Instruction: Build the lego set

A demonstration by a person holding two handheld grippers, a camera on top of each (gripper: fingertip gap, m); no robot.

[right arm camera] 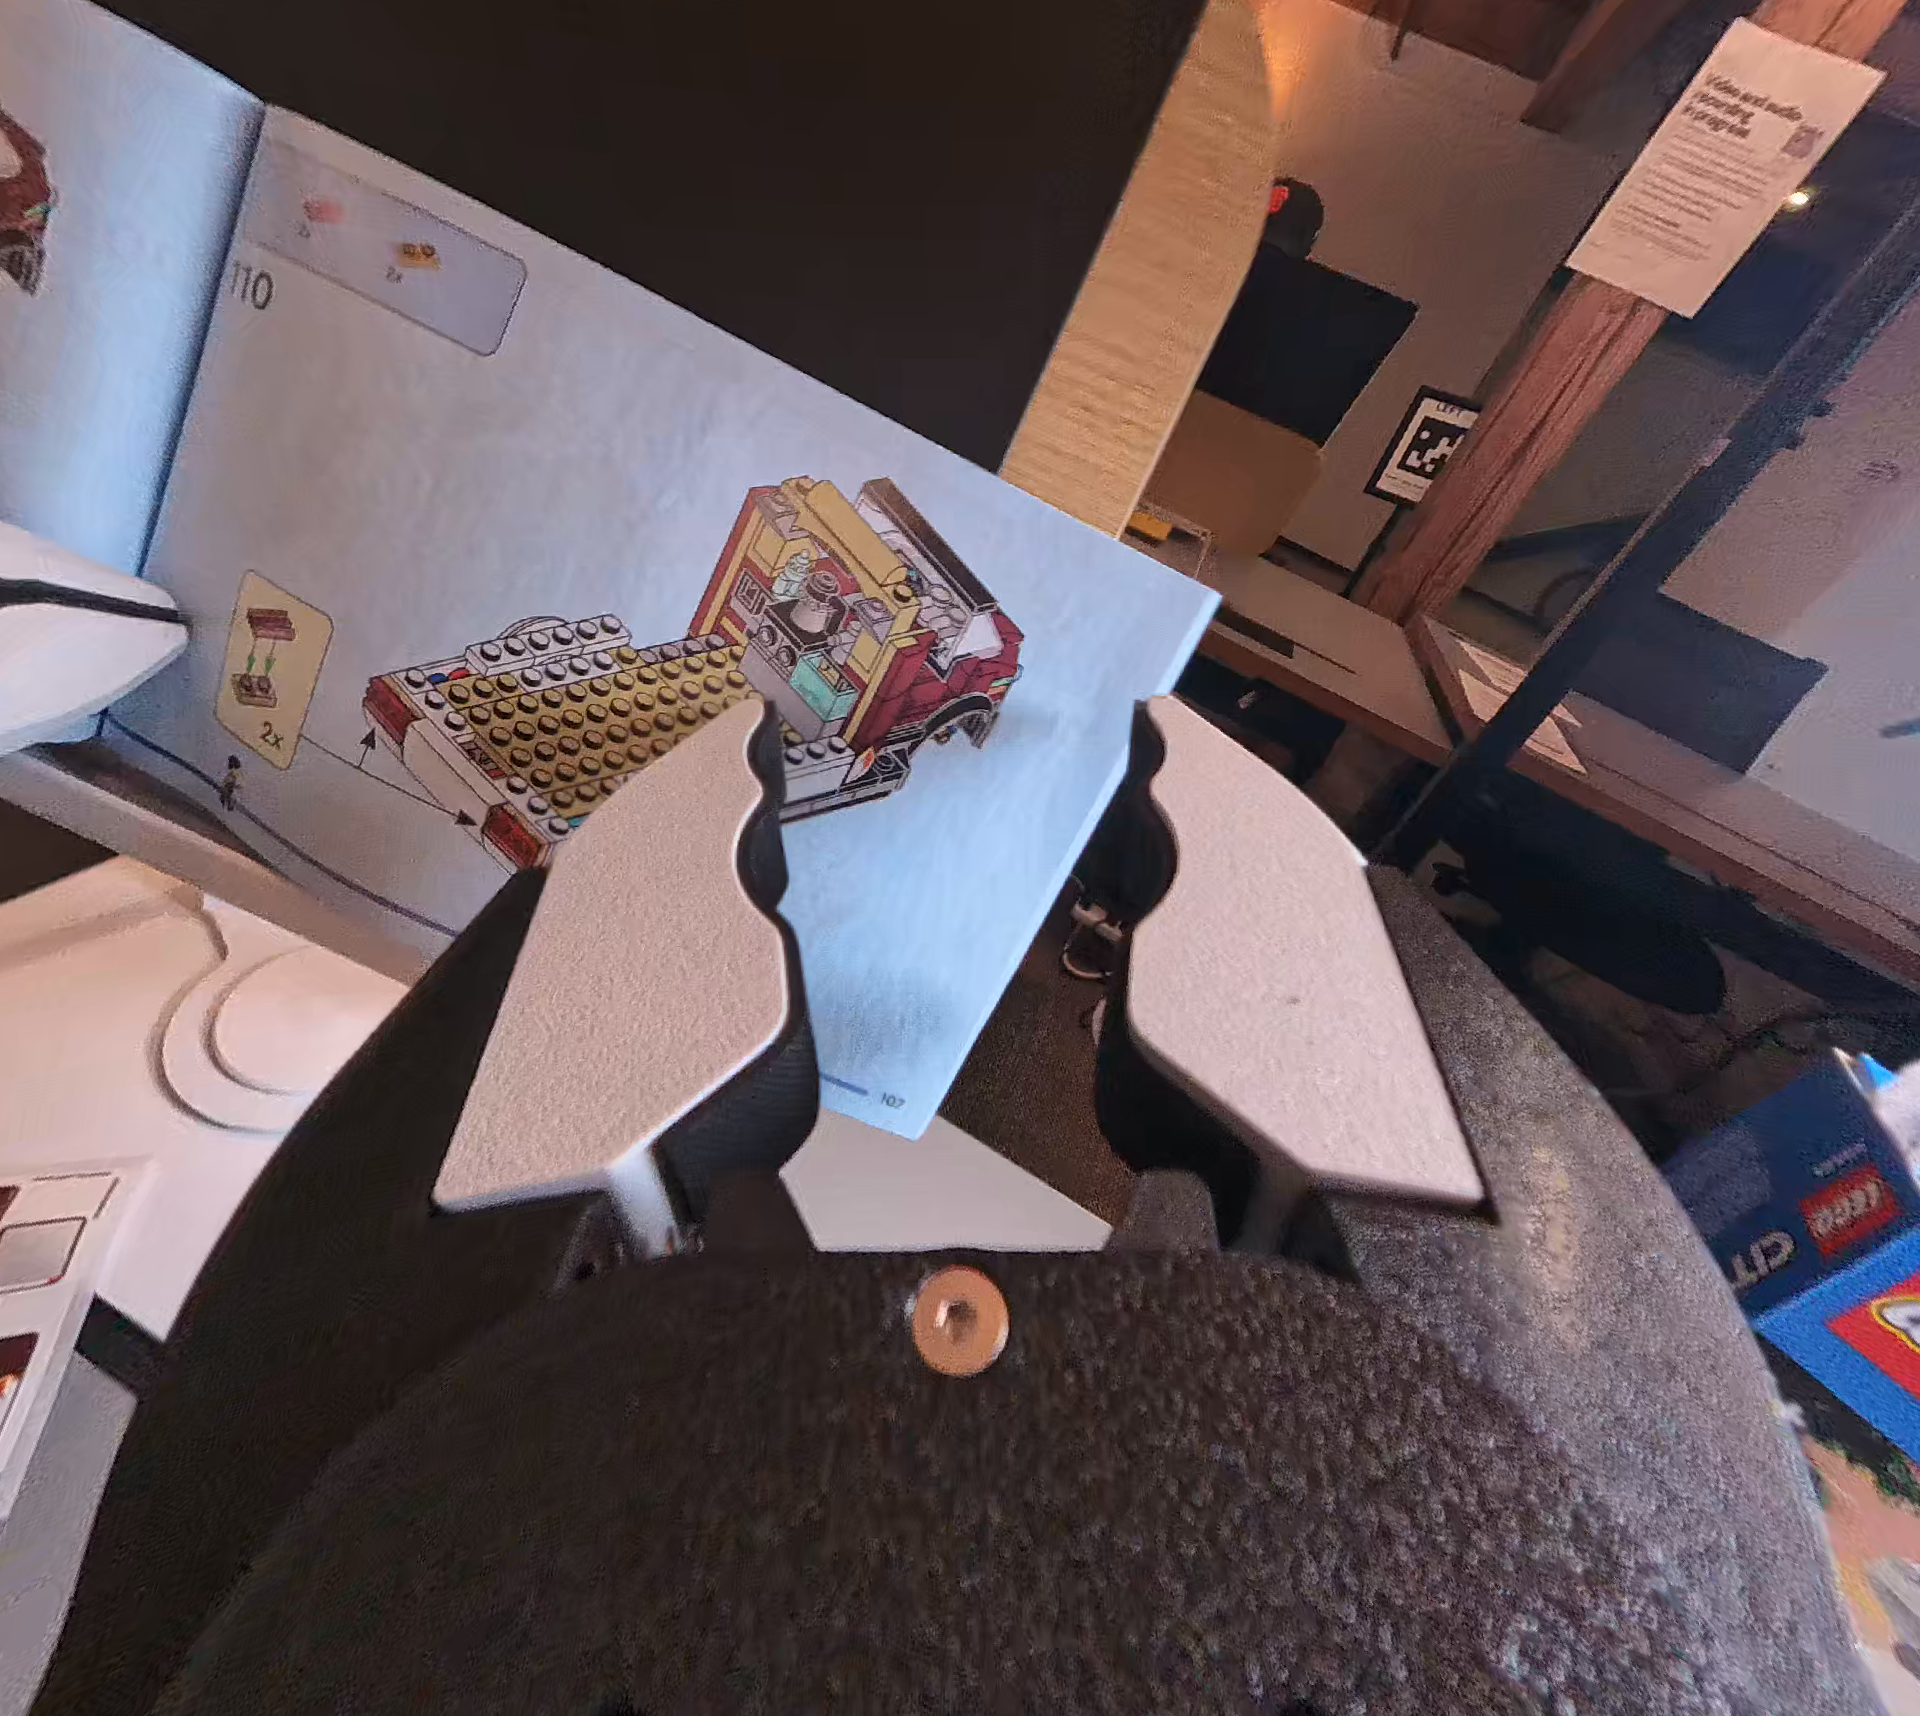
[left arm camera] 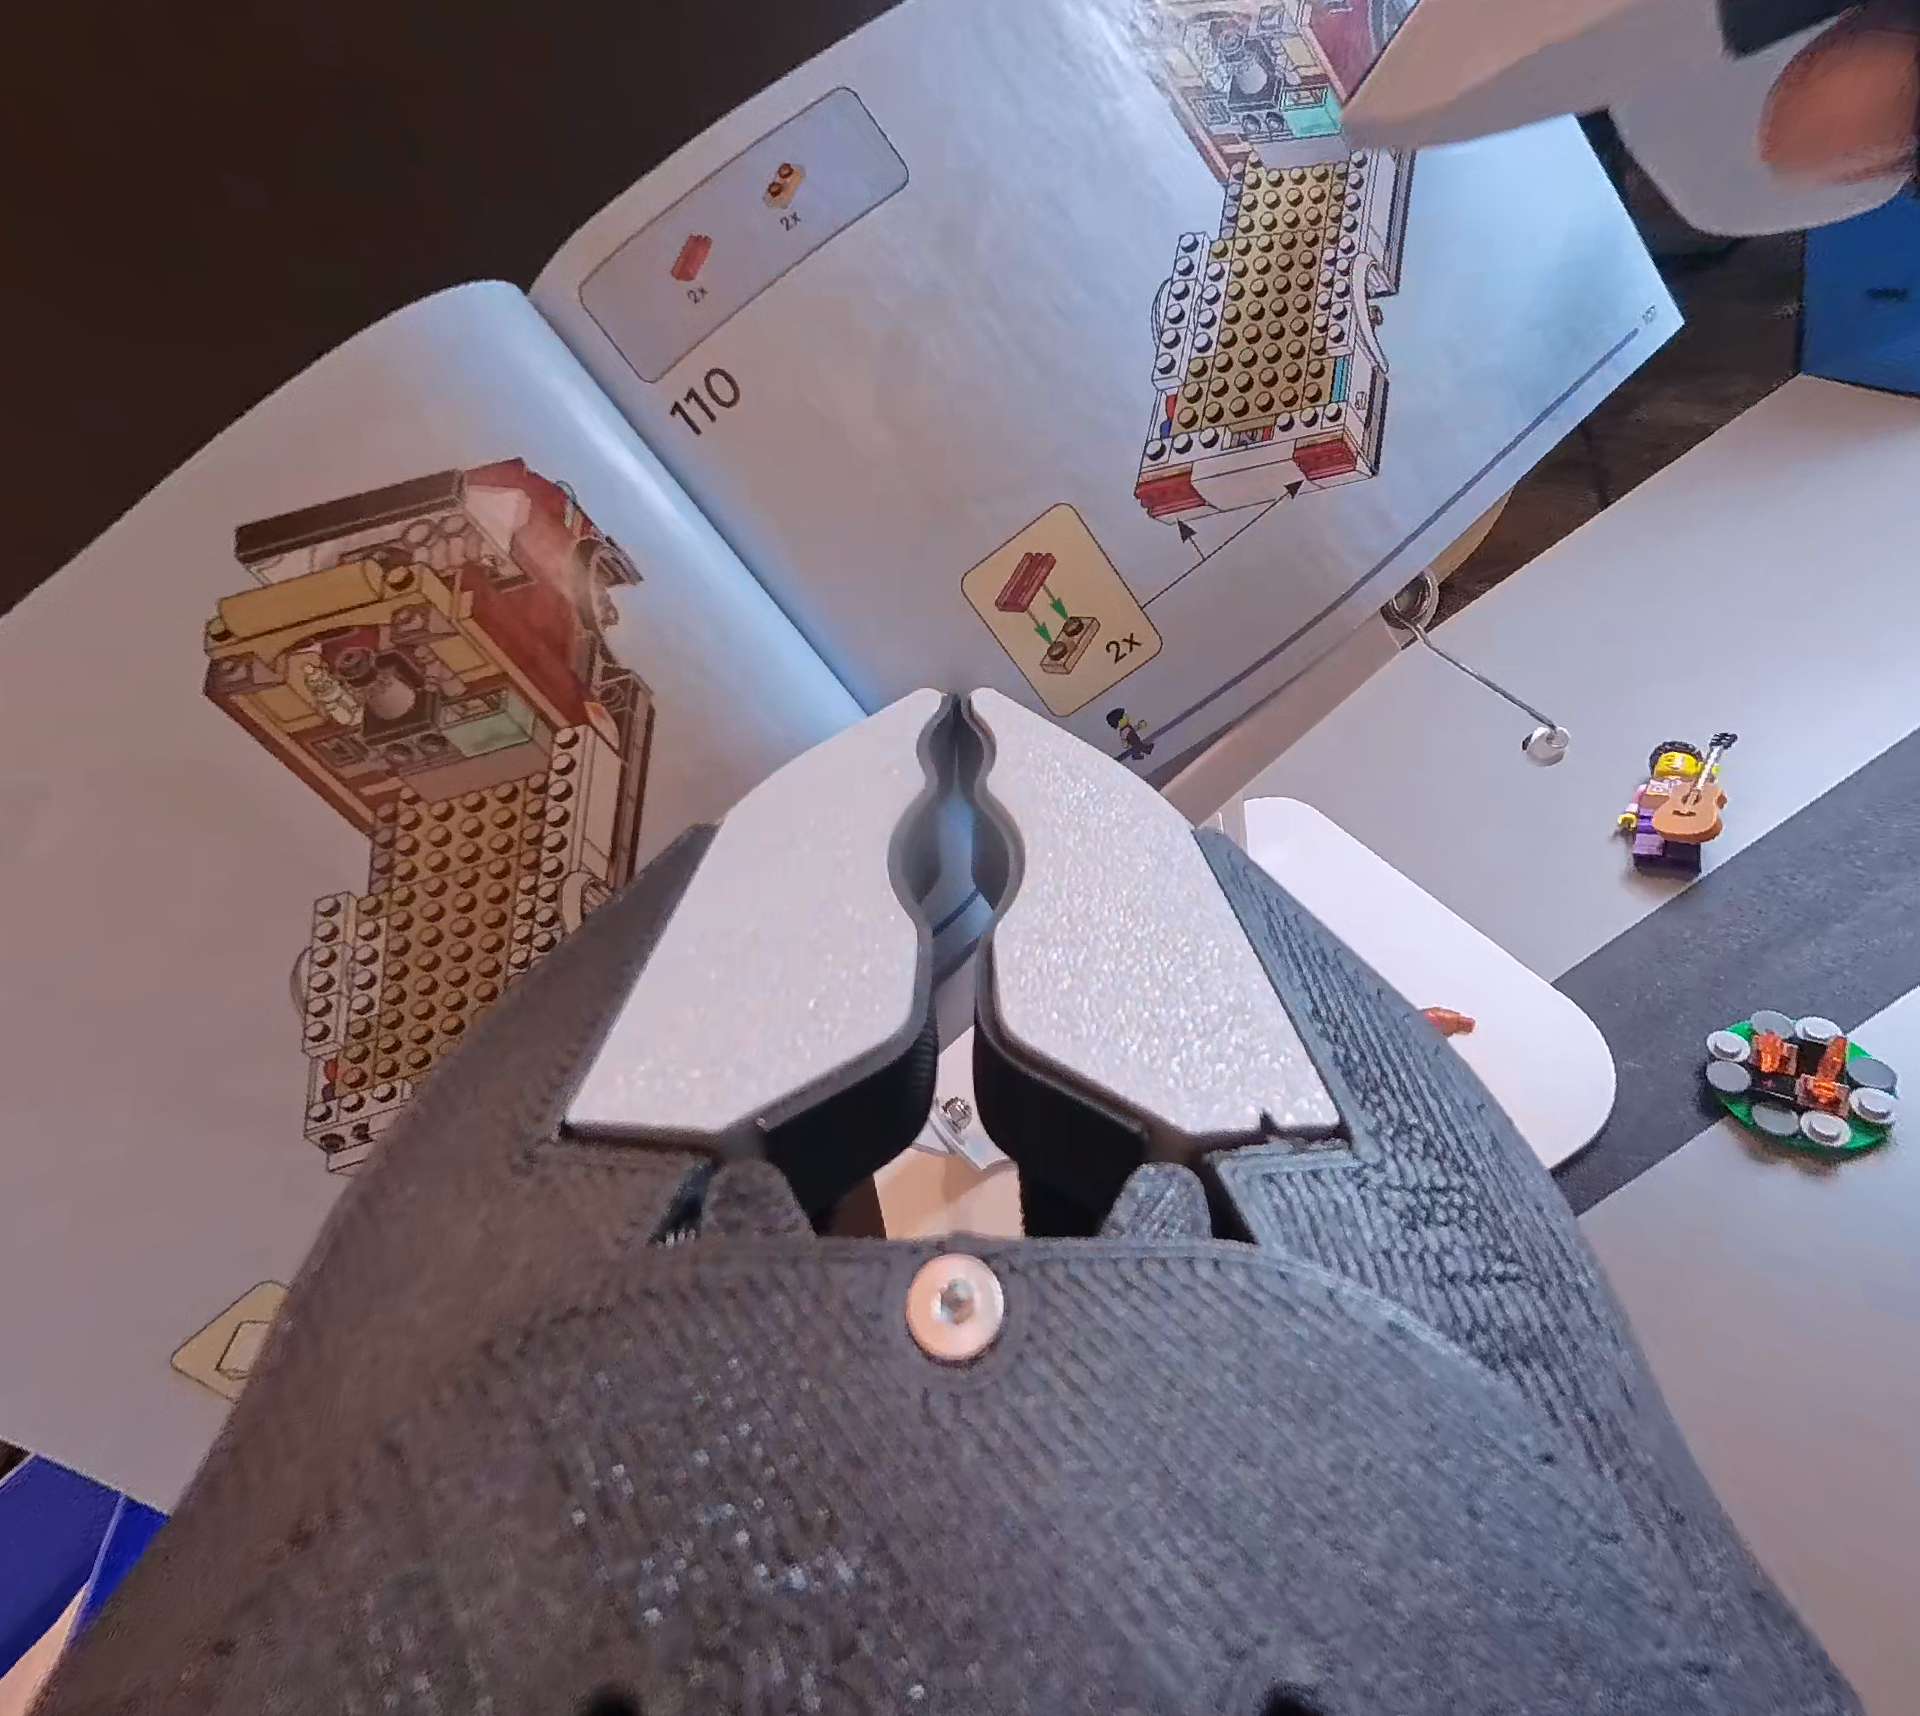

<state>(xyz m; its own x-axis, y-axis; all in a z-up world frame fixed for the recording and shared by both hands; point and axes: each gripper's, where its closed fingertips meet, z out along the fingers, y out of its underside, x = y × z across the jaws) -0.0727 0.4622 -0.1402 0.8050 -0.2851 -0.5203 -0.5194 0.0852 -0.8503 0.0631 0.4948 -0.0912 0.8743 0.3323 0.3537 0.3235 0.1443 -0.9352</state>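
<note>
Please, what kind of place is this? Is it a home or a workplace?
Probably a workshop or lab-like workspace, not a home. In the right wrist view a wooden post carries a printed notice, a black-and-white marker tag is on the wall, and long work tables stand behind the open instruction booklet.

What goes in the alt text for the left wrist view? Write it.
The left gripper, shut, pinches the bottom edge of an open instruction booklet showing a vehicle build. The right gripper's finger touches the far page. A minifigure with guitar and a small round campfire build sit on the table.
</note>
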